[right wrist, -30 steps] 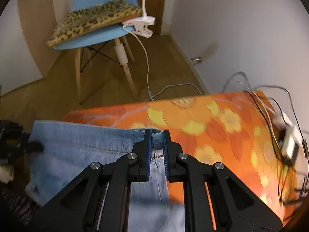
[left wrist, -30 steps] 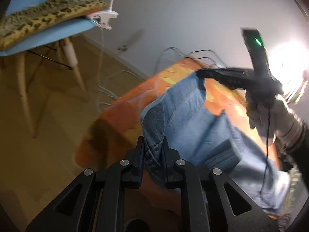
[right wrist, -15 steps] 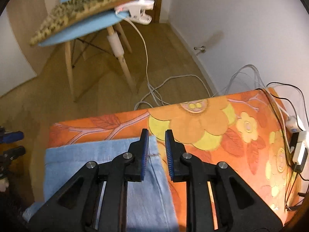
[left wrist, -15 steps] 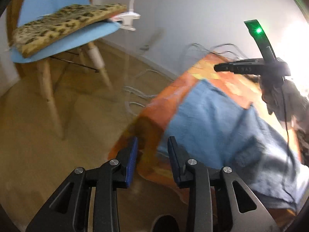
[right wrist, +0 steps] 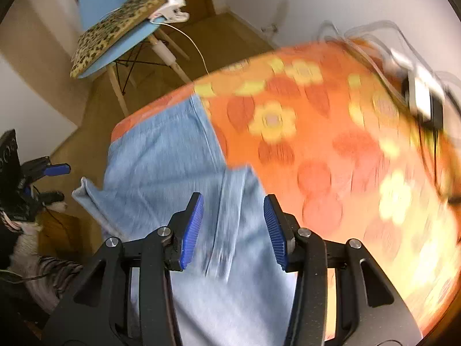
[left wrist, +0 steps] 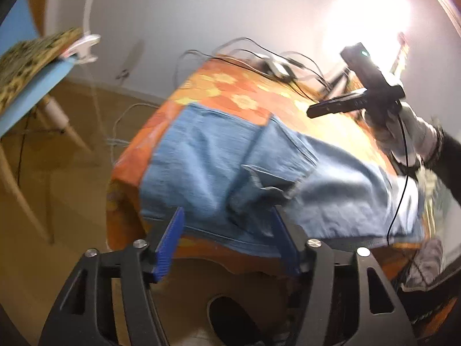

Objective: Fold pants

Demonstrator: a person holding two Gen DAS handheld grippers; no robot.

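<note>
Light blue denim pants point(left wrist: 230, 170) lie on a table covered by an orange flowered cloth point(left wrist: 227, 86), one end reaching the table's near edge. My left gripper point(left wrist: 227, 242) is open and empty just in front of that edge. My right gripper point(right wrist: 233, 227) is open and empty above the pants point(right wrist: 173, 161); it also shows in the left wrist view point(left wrist: 357, 98), held above the table's far side. The left gripper shows at the left of the right wrist view point(right wrist: 49, 181).
A blue chair point(right wrist: 115, 40) with a leopard-print cushion point(right wrist: 118, 28) stands on the wooden floor past the table. A white clamp and cable point(right wrist: 173, 11) hang from it. Black cables and a white adapter point(right wrist: 420, 98) lie at the table's far edge near the wall.
Both grippers let go of the pants' edge and opened wide. The pants now lie flat on the table. Both grippers have pulled back from the cloth.
</note>
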